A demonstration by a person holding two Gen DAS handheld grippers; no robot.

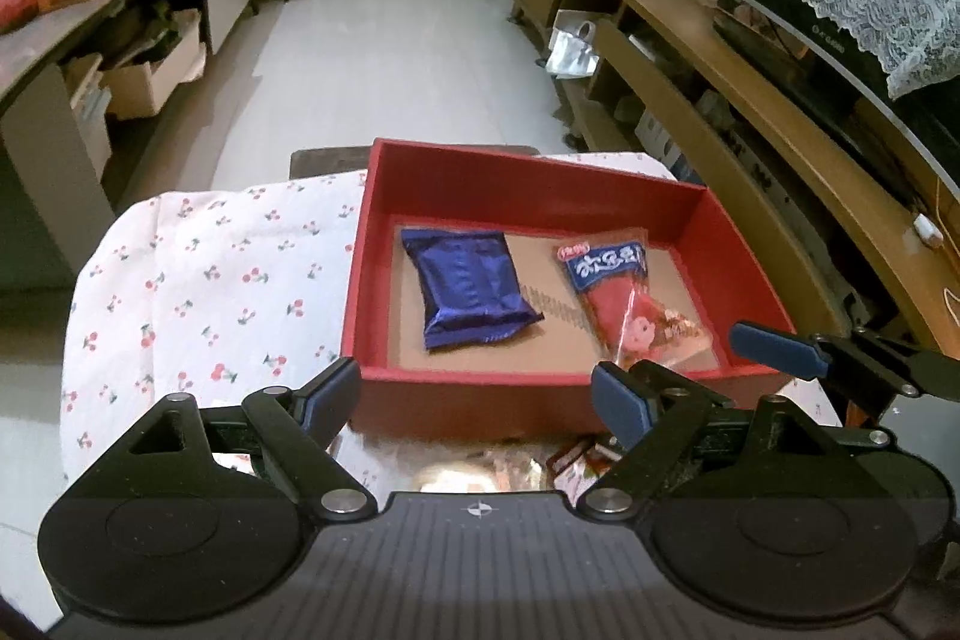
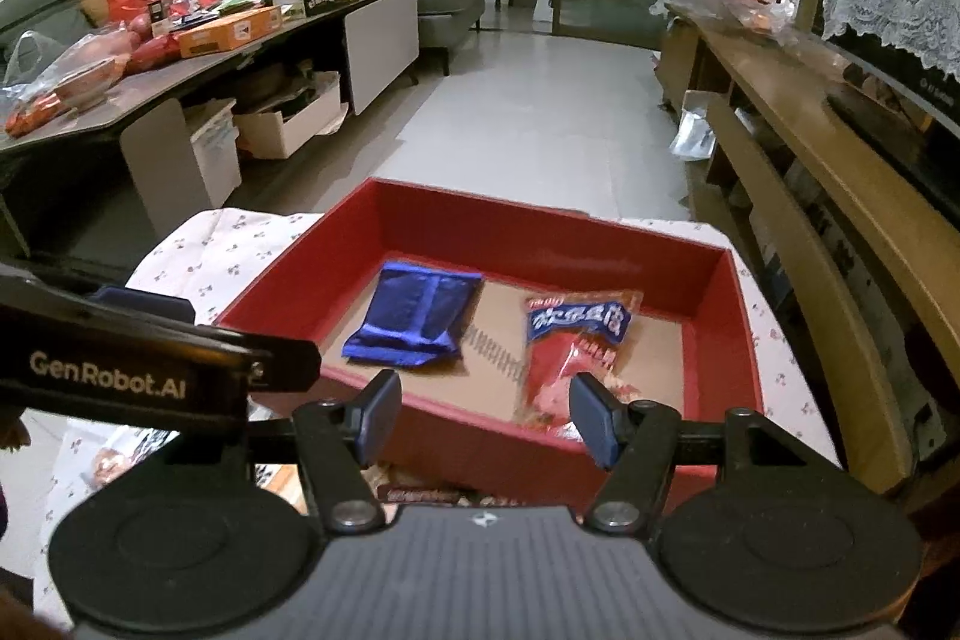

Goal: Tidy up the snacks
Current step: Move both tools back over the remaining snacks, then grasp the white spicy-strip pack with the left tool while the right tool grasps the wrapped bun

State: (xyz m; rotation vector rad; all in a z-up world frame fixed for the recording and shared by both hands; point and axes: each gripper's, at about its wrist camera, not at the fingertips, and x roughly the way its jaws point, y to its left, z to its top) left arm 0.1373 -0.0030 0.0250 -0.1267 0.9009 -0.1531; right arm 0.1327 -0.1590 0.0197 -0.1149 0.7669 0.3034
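A red box (image 1: 456,178) (image 2: 738,340) stands on a cherry-print cloth (image 1: 210,268) (image 2: 198,250). Inside lie a blue foil snack pack (image 1: 468,286) (image 2: 417,316) on the left and a red and blue snack bag (image 1: 630,298) (image 2: 576,334) on the right. My left gripper (image 1: 477,394) is open and empty, just before the box's near wall. My right gripper (image 2: 486,418) is open and empty over the near wall, by the red bag; one of its fingers (image 1: 774,346) shows in the left wrist view. More snack packs (image 1: 528,466) (image 2: 420,490) lie below the grippers, mostly hidden.
A long low table (image 2: 150,82) with many packets and boxes stands on the left. A wooden TV cabinet (image 2: 840,172) runs along the right. Tiled floor (image 2: 540,112) lies beyond the box. The left gripper's body (image 2: 120,370) crosses the right wrist view at left.
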